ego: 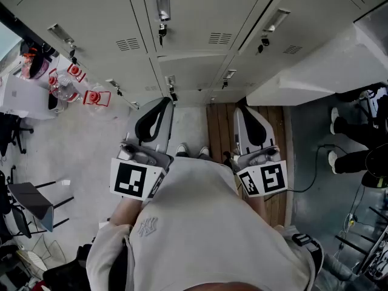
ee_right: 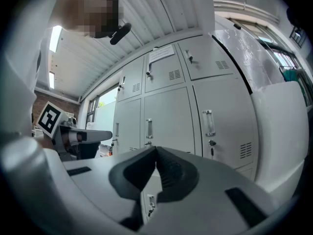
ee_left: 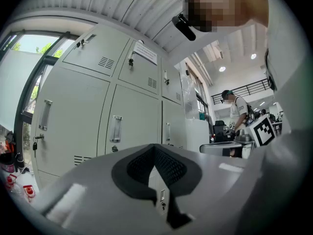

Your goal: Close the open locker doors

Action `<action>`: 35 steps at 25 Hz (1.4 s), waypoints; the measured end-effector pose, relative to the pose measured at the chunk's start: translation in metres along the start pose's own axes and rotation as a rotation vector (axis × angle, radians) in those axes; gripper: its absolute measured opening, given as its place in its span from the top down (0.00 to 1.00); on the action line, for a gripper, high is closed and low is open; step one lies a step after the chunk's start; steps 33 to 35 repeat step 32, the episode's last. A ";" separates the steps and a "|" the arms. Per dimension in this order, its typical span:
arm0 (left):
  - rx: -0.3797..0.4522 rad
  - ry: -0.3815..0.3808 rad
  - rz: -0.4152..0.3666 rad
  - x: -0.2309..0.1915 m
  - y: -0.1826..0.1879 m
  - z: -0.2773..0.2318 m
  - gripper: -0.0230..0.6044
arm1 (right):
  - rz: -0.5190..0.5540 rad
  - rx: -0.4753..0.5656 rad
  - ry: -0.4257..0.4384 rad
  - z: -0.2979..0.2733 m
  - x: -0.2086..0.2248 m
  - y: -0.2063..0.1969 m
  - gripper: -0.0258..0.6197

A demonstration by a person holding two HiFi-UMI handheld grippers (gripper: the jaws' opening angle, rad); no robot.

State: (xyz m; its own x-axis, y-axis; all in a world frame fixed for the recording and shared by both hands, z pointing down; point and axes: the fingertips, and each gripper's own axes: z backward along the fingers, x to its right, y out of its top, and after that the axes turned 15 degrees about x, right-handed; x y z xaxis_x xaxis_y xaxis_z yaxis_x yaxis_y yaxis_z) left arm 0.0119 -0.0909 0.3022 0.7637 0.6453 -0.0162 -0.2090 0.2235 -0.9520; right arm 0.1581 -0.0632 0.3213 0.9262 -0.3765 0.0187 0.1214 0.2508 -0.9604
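Facing the bank of grey lockers (ego: 194, 71), a person is holding both grippers level, noses pointing at the lower rows. The left gripper (ego: 164, 102) is hovering short of the lockers. Its dark pads (ee_left: 139, 166) are pressing together at the tips, pinching nothing. The right gripper (ego: 243, 110) is sitting beside it, also short of the lockers, over a strip of wooden floor (ego: 218, 132) running out from their base. Its jaws are likewise pressed together and holding nothing.

The locker doors (ego: 188, 17) in front of both grippers are lying flush with the frame — handles and locks facing out — and a key (ego: 161, 34) is hanging from one upper lock. To the right of the lockers a white bulky block (ego: 315, 65) is jutting out. To the left of them, red-and-white containers (ego: 97, 97) are sitting on the floor.
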 end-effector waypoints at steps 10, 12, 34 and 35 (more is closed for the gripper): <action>0.015 0.028 -0.003 -0.021 0.000 0.003 0.96 | 0.017 -0.009 0.025 -0.018 -0.011 -0.006 0.94; 0.019 0.030 -0.001 -0.024 0.000 0.002 0.96 | 0.022 -0.008 0.030 -0.022 -0.012 -0.005 0.94; -0.080 -0.057 -0.007 -0.048 -0.010 -0.001 0.96 | -0.011 0.041 -0.039 -0.040 -0.033 -0.021 0.94; -0.080 -0.057 -0.007 -0.048 -0.010 -0.001 0.96 | -0.011 0.041 -0.039 -0.040 -0.033 -0.021 0.94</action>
